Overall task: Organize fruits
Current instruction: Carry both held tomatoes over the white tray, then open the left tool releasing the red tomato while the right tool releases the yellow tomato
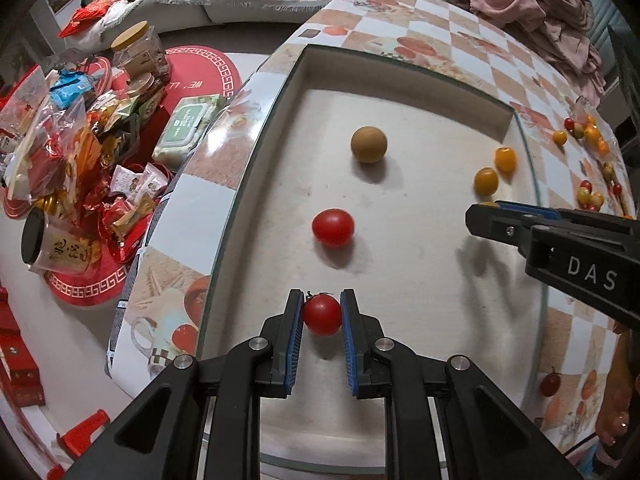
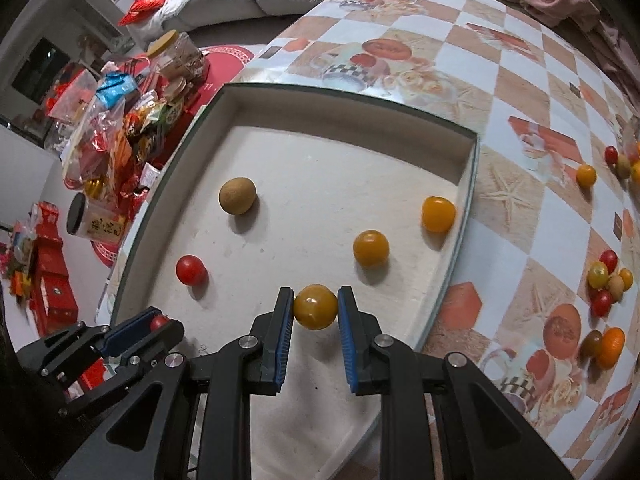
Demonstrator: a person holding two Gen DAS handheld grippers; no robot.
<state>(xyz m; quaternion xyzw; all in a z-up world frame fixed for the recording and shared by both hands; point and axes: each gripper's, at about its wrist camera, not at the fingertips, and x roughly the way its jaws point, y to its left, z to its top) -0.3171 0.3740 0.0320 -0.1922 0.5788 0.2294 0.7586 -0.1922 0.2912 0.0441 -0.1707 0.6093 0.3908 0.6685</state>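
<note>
Two small round tomatoes, one shiny red [image 1: 322,314] and one yellow [image 2: 315,306], sit pinched in my left gripper [image 1: 321,312] and right gripper [image 2: 314,307], both held low over the shallow white tray [image 2: 404,118].

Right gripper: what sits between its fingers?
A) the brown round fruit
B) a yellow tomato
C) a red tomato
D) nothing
B: in the right wrist view the right gripper has its blue pads against a yellow tomato over the tray.
</note>
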